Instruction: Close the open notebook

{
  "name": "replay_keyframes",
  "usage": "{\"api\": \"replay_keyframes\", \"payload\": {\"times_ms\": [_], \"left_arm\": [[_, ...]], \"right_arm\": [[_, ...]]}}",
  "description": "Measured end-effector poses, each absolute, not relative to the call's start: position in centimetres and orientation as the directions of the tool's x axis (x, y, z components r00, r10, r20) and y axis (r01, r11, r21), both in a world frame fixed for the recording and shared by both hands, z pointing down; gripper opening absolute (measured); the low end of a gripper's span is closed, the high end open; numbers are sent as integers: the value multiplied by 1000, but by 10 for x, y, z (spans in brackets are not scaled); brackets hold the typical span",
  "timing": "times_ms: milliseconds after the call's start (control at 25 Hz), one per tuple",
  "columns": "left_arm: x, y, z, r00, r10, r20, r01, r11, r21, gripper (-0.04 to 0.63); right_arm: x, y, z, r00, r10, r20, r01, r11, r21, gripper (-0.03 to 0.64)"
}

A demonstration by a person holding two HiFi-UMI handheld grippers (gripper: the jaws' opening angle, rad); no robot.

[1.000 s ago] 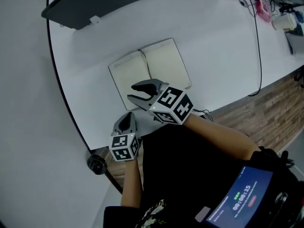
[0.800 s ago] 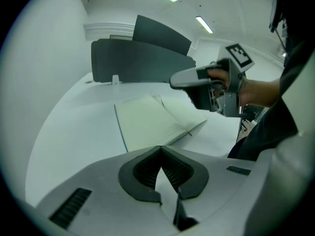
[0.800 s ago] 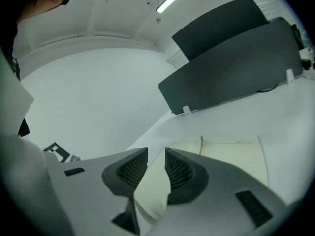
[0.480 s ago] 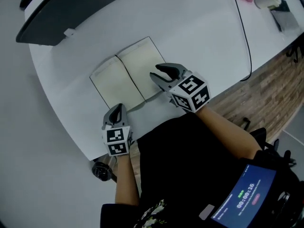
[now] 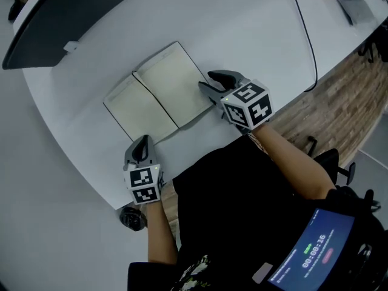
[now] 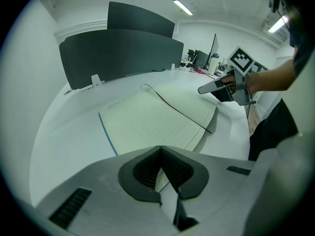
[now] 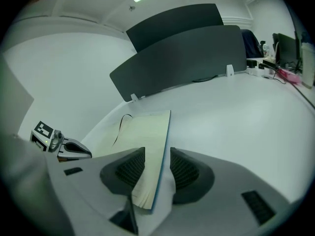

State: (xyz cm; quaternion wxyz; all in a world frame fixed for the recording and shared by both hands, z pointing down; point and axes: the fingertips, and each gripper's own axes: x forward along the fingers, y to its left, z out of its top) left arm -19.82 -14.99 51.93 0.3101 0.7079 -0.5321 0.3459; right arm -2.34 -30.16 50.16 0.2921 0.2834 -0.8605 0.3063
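Since a second ago the right gripper (image 5: 207,80) has swung off the near middle of the notebook (image 5: 159,93) and out to its right-hand outer edge, sinking a little as it went; the left gripper (image 5: 143,139) has slid across to the book's near left corner, and the head view has shifted with them.

The notebook lies open on the white table (image 5: 242,29), close to the front edge and turned at an angle, cream pages up; a thin dark ribbon (image 6: 172,109) runs down the gutter between the two halves; the right half looks slightly raised off the table along its outer side, with a shadow beneath it.

The right gripper's jaws have just been opening; they stand apart with the outer edge of the right half, the stack of pages and its blue cover edge, between them; the pad on the far side shows a gap to the cover, so nothing is clamped.

The left gripper points down at the table just beside the near left corner of the book, apart from it; its jaws are together at the tips with nothing between them.

Behind the notebook a dark partition panel (image 5: 60,11) stands along the far side of the table; a black cable (image 5: 306,35) trails across the top towards the wooden floor (image 5: 339,102).
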Motion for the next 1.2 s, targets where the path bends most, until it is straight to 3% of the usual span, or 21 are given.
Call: {"api": "replay_keyframes", "payload": {"times_ms": [560,1200], "left_arm": [[-195,-148,516,199,-559,805,-977,-180,116,6],[-192,-153,520,215,-605,766,-976,-122,178,6]], "right_arm": [[-22,-294,515,-662,-205,721,-687,549,-475,196],[-21,-298,473,-751,-203,629,-643,443,-625,183]]}}
